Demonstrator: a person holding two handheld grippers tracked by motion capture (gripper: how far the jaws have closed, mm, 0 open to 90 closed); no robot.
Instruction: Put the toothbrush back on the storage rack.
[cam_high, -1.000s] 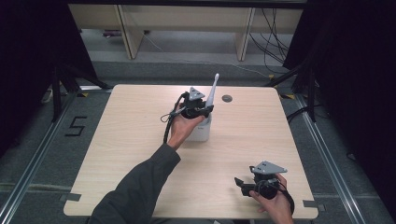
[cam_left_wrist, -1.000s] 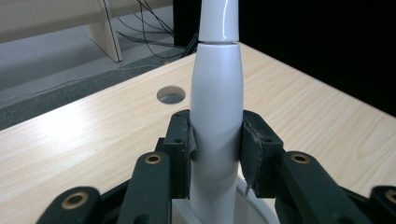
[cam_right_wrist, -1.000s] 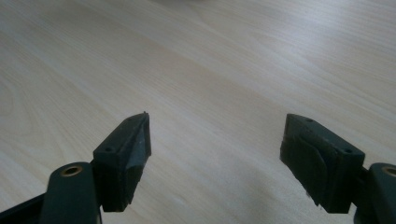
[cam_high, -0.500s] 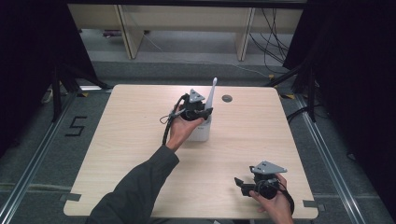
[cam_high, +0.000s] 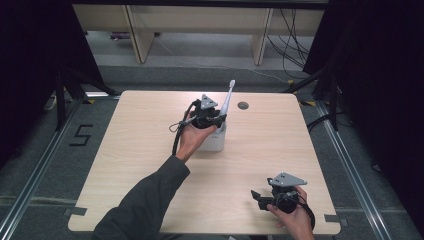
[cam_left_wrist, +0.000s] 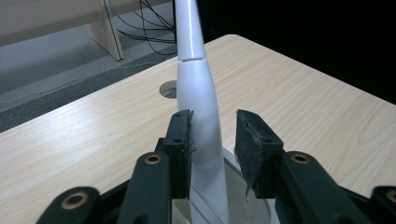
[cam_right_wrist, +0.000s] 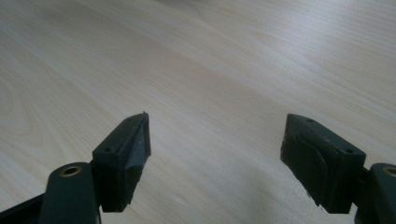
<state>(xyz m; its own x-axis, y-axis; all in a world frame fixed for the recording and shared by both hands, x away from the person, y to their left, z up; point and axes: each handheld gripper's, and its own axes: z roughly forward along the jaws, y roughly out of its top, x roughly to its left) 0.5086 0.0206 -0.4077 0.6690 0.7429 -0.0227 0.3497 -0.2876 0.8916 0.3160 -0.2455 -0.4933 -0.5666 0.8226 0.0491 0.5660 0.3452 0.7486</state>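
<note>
The left tongs (cam_left_wrist: 212, 140) are parting now around the white toothbrush (cam_left_wrist: 198, 100) — one jaw touches its handle, the other stands clear, so the clamp of a moment ago looks released. That suggests the drop-off is done: the toothbrush stands in the white holder (cam_high: 214, 141), leaning, bristle head up above the holder's rim. It's slim, glossy, tapering upward, with a seam on the neck. Well away from the holder, at the surface's (cam_high: 135, 150) near edge, the right tongs (cam_right_wrist: 215, 154) gape wide, holding nothing
</note>
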